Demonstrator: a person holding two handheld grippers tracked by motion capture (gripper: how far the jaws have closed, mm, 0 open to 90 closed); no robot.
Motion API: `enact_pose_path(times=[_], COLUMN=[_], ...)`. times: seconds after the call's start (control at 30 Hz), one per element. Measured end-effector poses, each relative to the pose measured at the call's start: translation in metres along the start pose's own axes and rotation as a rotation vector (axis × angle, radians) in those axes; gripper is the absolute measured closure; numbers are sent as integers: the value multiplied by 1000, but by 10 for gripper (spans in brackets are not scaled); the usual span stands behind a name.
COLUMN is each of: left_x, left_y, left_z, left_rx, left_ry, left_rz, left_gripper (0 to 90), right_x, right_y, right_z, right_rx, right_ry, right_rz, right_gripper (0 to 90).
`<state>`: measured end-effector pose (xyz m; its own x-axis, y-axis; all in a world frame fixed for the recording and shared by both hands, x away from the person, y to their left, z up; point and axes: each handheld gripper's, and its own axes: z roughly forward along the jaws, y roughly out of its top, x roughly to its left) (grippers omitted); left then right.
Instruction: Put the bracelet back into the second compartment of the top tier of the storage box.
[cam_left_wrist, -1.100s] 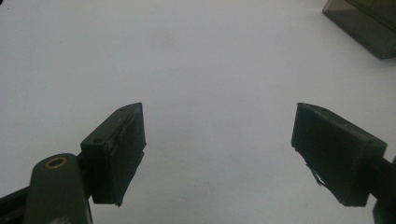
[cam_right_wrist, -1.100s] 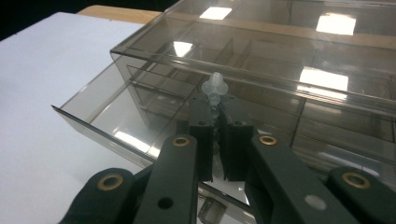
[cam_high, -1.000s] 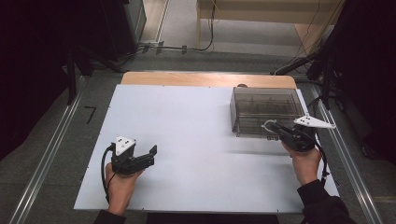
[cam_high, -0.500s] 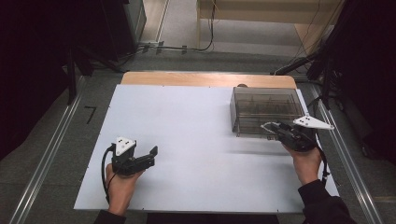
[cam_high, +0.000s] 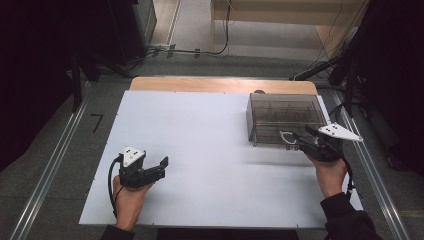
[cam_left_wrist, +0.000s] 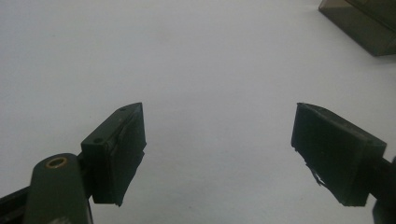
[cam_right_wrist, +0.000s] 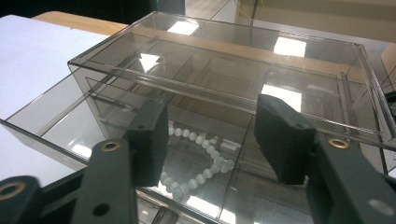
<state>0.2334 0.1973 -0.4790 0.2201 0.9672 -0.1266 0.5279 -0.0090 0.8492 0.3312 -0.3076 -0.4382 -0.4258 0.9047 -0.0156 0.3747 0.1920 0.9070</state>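
Observation:
A smoky clear plastic box (cam_high: 285, 112) with inner dividers stands at the table's right, its low drawer (cam_right_wrist: 56, 126) pulled out toward me. A string of white beads (cam_right_wrist: 201, 163) lies curled in that drawer, also visible from above as the beads (cam_high: 286, 136). My right gripper (cam_high: 301, 140) hangs just over the drawer's front. Its jaws have just been opening and are apart; in the right gripper view (cam_right_wrist: 215, 140) the beads lie loose below the gap, untouched by either pad. My left gripper (cam_high: 161, 167) rests open at the near left, nothing between its jaws (cam_left_wrist: 217, 154).
The white tabletop (cam_high: 200, 130) spreads wide between the two hands. A wooden strip (cam_high: 220, 85) borders its far edge. Metal rails (cam_high: 55, 165) run along both sides. Dark equipment and cables stand beyond the table. A corner of the box (cam_left_wrist: 364, 23) is at the left gripper view's top right.
The right gripper's jaws have spread apart over the drawer. Both hands have stayed where they were, and the left gripper looks the same.

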Motion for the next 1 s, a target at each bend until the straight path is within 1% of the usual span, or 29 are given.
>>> enact_pose_path(times=[0.07,0.27,0.33,0.5,0.6,0.67,0.7,0.8,1.0], left_x=[1,4,5,7,8,8,9,10,13], left_y=[0,-1,-1,-2,-3,-3,-3,-4,-6], left_z=[-1,-2,-2,-4,-5,-7,-7,-9,-16], left_rx=[-3,-11,-13,-20,-24,-26,-28,-32,-42], left_ry=[-2,-1,-6,-7,-15,-13,-11,-5,1], left_rz=[-5,-12,-15,-14,-19,-17,-15,-17,-22], left_gripper=[180,177,160,155,155,154,154,154,152], right_x=[-1,-4,-6,-12,-15,-17,-18,-21,-23], right_y=[0,0,-1,-3,-5,-7,-8,-12,-25], right_z=[0,-1,-2,-7,-11,-15,-18,-27,-46], right_rx=[0,10,24,55,77,94,93,90,83], right_ry=[-6,-12,-7,-10,-8,-14,-20,-32,-37], right_rz=[11,25,34,32,35,31,25,30,32], right_gripper=[348,270,254,207,163,154,153,153,156])
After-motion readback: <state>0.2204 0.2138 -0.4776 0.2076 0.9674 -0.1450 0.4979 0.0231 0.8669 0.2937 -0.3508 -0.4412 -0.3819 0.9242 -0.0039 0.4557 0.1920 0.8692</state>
